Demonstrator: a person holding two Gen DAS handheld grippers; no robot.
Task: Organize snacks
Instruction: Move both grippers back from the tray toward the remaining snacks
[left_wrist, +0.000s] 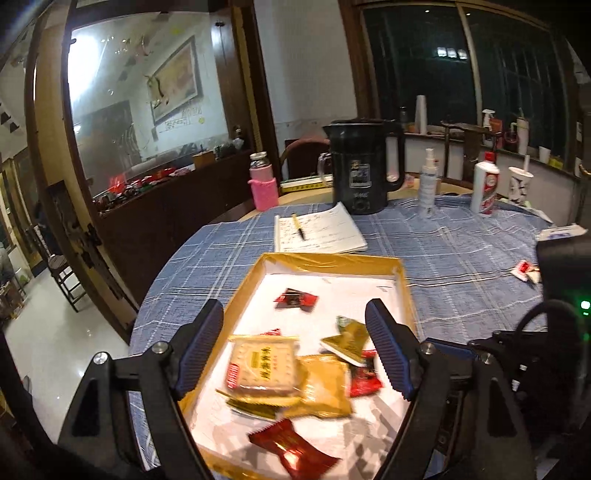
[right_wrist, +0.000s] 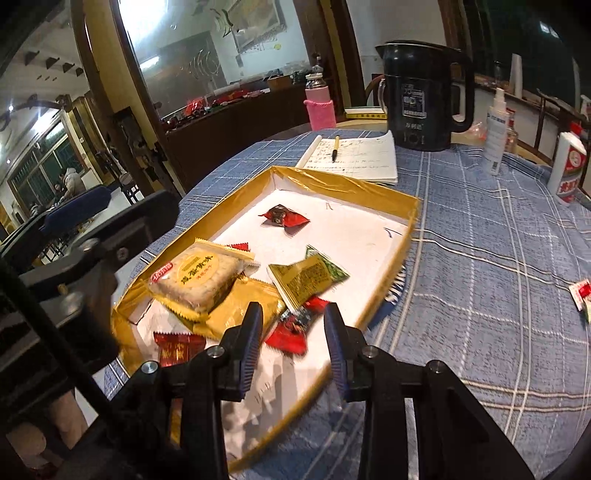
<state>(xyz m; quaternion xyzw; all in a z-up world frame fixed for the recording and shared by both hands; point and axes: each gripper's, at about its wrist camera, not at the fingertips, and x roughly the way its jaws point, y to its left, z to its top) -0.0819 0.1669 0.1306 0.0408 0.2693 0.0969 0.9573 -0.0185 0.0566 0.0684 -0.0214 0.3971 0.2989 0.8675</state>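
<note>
- Left gripper: fingers spread wide, nothing pinched; cracker pack sits between them, lower down in the gold-rimmed tray.
- Right gripper: fingers partly apart, nothing gripped; red candy lies in the gap beyond the tips.
- Green-gold sachet just ahead of right fingers, in tray.
- Two loose snacks on the blue cloth, well right of right fingers.

1 gold tray, 1 kettle, 1 notebook, 1 pen, 1 pink-sleeved bottle.
</note>
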